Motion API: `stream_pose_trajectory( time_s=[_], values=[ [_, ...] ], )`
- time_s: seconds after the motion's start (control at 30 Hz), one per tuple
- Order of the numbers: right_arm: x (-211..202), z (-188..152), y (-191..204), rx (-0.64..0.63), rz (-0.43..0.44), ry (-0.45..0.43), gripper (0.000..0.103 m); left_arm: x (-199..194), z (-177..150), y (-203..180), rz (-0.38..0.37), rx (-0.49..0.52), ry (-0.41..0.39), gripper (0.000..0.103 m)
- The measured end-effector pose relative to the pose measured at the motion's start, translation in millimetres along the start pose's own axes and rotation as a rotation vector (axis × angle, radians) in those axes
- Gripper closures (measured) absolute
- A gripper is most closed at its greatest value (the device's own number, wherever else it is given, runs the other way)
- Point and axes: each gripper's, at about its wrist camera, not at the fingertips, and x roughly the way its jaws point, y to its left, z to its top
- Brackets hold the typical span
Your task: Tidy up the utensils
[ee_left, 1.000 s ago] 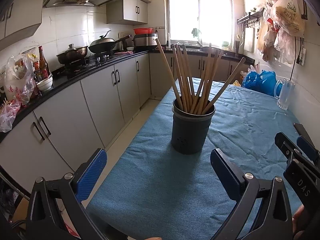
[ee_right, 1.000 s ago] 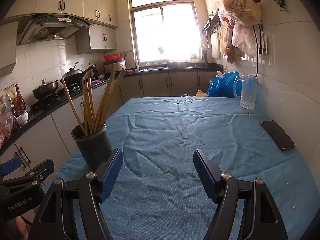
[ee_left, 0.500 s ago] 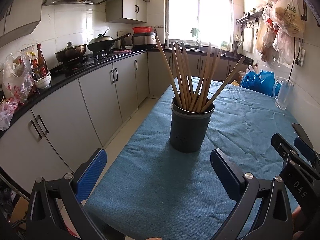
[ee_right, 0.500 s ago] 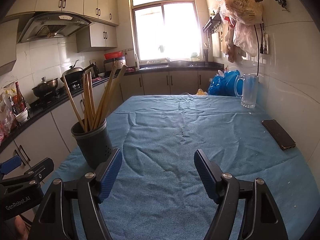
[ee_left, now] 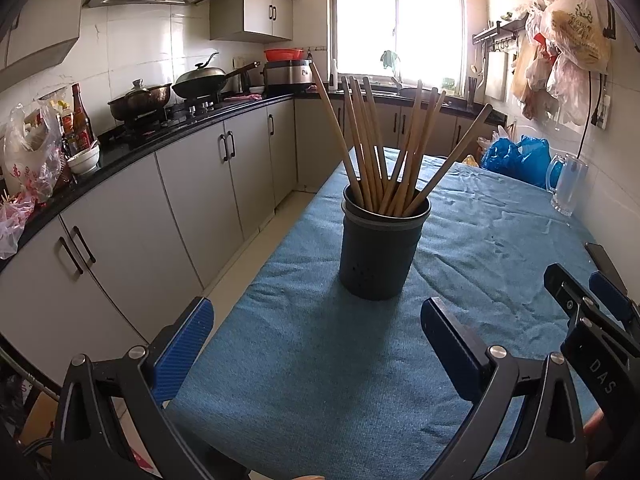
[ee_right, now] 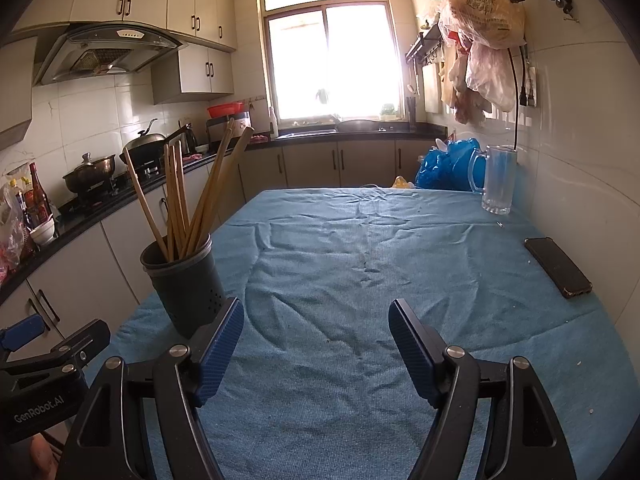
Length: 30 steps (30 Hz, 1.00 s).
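Observation:
A dark grey utensil holder (ee_left: 380, 248) stands upright on the blue tablecloth (ee_left: 320, 380), filled with several wooden chopsticks (ee_left: 376, 152). It also shows in the right wrist view (ee_right: 188, 280), near the table's left edge, with its chopsticks (ee_right: 180, 200). My left gripper (ee_left: 316, 344) is open and empty, a short way in front of the holder. My right gripper (ee_right: 316, 344) is open and empty, to the right of the holder over bare cloth. The right gripper also shows at the right edge of the left wrist view (ee_left: 592, 320).
A black phone (ee_right: 558, 267) lies near the table's right edge by the wall. A glass mug (ee_right: 498, 180) and blue plastic bags (ee_right: 444, 164) are at the far right. Kitchen cabinets (ee_left: 168, 208) and a floor gap run along the left. Bags hang on the right wall (ee_right: 484, 20).
My left gripper has shifted slightly, so the holder sits a little lower and nearer in its view. Both grippers stay open; the holder and chopsticks have not moved.

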Motion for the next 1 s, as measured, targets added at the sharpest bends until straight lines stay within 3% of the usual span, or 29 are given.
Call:
stream_pose_trajectory(
  time_s=[1.0],
  values=[
    [2.0,-2.8,-1.1,0.001,-0.003,0.0,0.022,6.5,-5.2,-3.4,0.0,0.0,0.03,0.0]
  ],
)
